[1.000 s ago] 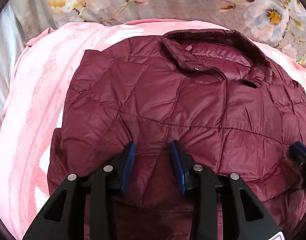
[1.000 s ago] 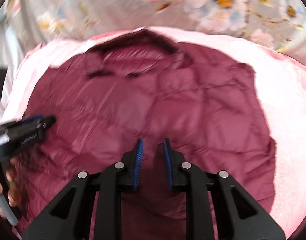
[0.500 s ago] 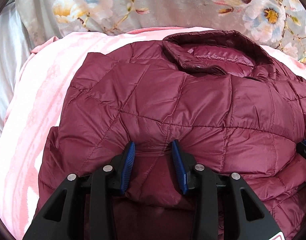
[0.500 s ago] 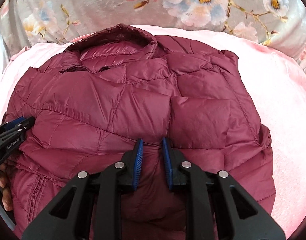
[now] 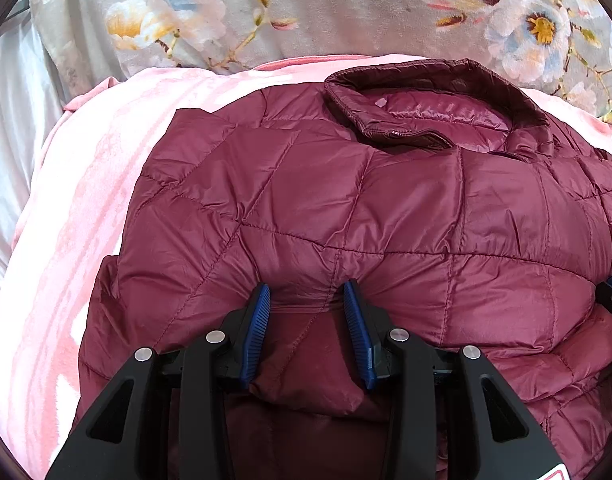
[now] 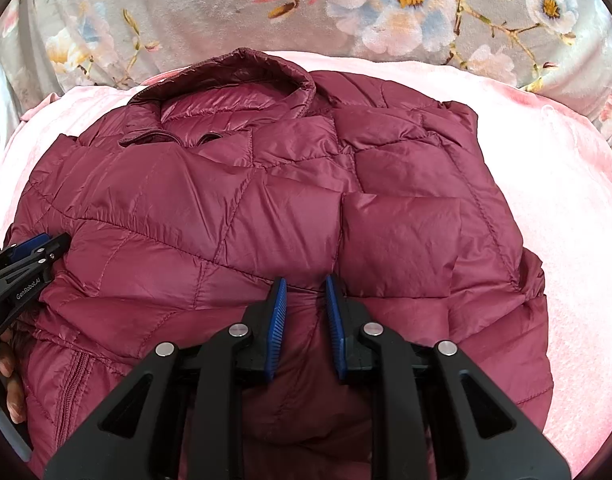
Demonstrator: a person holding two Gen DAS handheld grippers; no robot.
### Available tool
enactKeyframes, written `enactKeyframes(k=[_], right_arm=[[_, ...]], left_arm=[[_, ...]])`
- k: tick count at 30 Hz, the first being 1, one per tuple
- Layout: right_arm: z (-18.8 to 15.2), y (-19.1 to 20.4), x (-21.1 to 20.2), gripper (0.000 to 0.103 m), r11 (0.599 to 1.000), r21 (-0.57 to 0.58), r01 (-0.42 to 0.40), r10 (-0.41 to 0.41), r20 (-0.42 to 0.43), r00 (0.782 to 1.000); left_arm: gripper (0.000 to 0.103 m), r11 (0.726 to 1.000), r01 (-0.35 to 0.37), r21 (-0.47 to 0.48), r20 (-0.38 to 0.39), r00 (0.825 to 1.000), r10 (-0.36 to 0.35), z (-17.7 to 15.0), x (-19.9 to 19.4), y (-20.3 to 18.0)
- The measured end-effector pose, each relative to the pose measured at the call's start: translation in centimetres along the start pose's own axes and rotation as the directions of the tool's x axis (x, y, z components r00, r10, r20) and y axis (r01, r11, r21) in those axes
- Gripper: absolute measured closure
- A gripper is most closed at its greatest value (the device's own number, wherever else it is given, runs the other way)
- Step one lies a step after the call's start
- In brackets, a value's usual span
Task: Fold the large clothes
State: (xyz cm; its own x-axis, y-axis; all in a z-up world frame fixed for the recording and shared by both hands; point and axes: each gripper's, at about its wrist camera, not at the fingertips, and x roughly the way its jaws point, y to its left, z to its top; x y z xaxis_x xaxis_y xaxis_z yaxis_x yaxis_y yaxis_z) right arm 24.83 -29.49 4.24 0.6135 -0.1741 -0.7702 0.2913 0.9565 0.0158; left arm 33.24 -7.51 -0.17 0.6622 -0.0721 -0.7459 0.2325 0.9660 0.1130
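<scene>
Since a moment ago our quilted maroon jacket [image 5: 386,216] settles flatter on the pink blanket [image 5: 86,208]; left tongs [image 5: 307,300] and right tongs [image 6: 306,286] each stay clamped on its folded hem.

- A maroon quilted puffer jacket [image 6: 290,208] lies on a pink blanket [image 6: 554,184], its collar [image 6: 242,76] toward twelve o'clock.
- At six o'clock the right gripper [image 6: 306,296] has a bunched fold of the jacket pinched between its blue pads [image 6: 276,320].
- At nine o'clock the left gripper [image 6: 38,246] touches the jacket's edge; whether it grips is unclear. A hand [image 6: 8,376] holds it, at about eight o'clock.
- A zipper [image 6: 72,392] runs down at seven o'clock.
- A grey floral cover [image 6: 210,12] spans ten to two o'clock.
</scene>
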Motion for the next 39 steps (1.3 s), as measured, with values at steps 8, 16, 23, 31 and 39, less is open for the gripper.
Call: enactKeyframes(k=[8, 16, 23, 31, 39], right_arm=[[1.3, -0.9, -1.6, 0.053, 0.989, 0.052, -0.136, 0.136, 0.016, 0.991], [11.1, -3.7, -0.3, 0.034, 0.918, 0.218, -0.33, 0.318, 0.091, 0.944], [14.0, -4.7, 7.8, 0.034, 0.864, 0.375, -0.335, 0.371, -0.024, 0.929], [14.5, -1.4, 10.5, 0.086, 0.802, 0.383, -0.459, 0.523, -0.079, 0.849], [14.2, -1.3, 6.0, 0.097, 0.894, 0.231, -0.385, 0.397, -0.008, 0.918]], left_arm=[[0.046, 0.982, 0.171, -0.077, -0.035, 0.984, -0.174, 1.4, -1.2, 2.1], [0.03, 0.892, 0.367, -0.262, -0.038, 0.92, -0.39, 11.2, -0.2, 4.6], [0.03, 0.79, 0.443, -0.424, -0.151, 0.825, -0.544, 13.5, 7.5, 2.8], [0.066, 0.761, 0.472, -0.445, -0.16, 0.794, -0.586, 13.2, 9.6, 1.9], [0.095, 0.858, 0.426, -0.289, -0.157, 0.863, -0.481, 12.8, 7.2, 2.1]])
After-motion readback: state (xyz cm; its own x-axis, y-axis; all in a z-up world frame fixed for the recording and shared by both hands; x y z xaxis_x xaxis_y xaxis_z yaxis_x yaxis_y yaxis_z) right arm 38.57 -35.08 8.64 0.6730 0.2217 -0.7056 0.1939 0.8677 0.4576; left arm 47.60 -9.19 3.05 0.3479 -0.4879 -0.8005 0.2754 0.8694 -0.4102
